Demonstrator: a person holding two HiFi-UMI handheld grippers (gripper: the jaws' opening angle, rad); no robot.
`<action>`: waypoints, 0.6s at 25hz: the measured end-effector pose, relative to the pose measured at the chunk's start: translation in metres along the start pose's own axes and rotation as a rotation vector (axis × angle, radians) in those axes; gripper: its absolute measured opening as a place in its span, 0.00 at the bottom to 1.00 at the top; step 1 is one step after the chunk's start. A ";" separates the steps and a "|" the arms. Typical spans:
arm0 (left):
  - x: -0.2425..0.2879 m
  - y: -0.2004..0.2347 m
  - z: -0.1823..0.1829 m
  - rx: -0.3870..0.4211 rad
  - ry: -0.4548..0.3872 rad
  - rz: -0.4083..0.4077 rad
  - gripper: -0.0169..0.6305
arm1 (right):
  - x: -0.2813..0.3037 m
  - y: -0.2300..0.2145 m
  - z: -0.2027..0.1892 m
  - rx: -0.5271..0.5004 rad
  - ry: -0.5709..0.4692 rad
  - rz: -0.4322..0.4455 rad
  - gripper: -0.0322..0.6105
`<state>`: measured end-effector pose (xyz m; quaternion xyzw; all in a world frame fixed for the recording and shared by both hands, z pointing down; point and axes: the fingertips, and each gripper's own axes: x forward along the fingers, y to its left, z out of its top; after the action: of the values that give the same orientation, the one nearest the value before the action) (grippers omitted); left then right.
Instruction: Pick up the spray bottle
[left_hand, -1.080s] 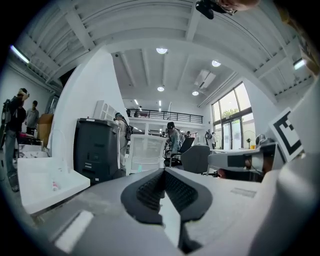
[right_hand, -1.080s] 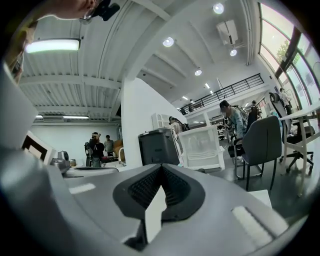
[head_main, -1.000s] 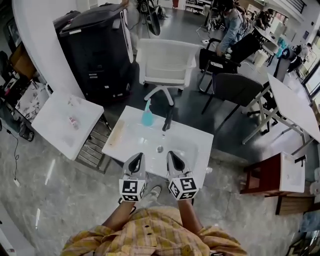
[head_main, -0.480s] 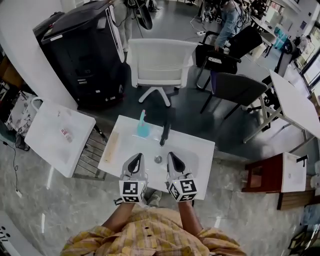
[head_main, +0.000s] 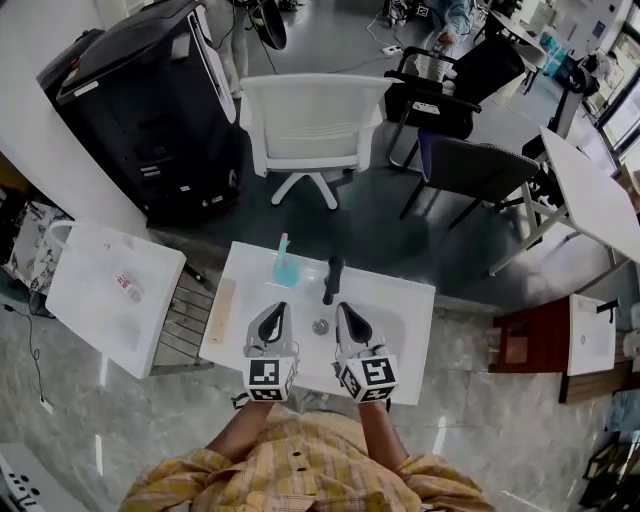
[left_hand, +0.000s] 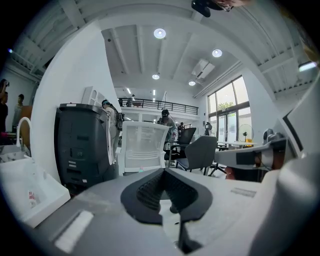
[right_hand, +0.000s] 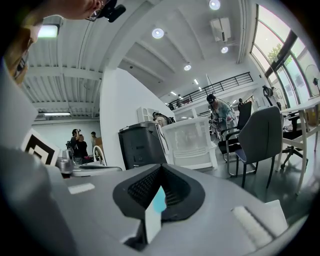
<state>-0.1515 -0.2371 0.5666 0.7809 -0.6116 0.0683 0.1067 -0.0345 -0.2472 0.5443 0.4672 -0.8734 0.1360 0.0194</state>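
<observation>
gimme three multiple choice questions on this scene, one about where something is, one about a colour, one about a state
1. The bottle stands:
A. on the white chair
B. on the sink, left of the faucet
C. on the floor

2. The bottle's body is:
A. red
B. black
C. blue

3. The left gripper and right gripper are:
A. both shut and empty
B. both wide open
C. both shut on the bottle

Answers:
1 B: the bottle is at the sink's far edge, beside the faucet.
2 C: its body is blue under a pink top.
3 A: each gripper view shows the jaws together with nothing gripped, and the bottle is ahead of them.
</observation>
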 end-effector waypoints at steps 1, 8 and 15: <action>0.005 0.004 0.000 -0.001 0.006 -0.004 0.02 | 0.005 -0.001 0.001 0.000 0.002 -0.005 0.04; 0.038 0.025 -0.004 0.000 0.037 -0.028 0.02 | 0.034 -0.009 -0.001 0.011 0.014 -0.054 0.04; 0.066 0.040 -0.014 0.007 0.061 -0.053 0.02 | 0.051 -0.017 -0.010 0.019 0.035 -0.094 0.04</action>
<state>-0.1736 -0.3045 0.5993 0.7947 -0.5871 0.0910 0.1244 -0.0499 -0.2950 0.5658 0.5052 -0.8488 0.1513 0.0366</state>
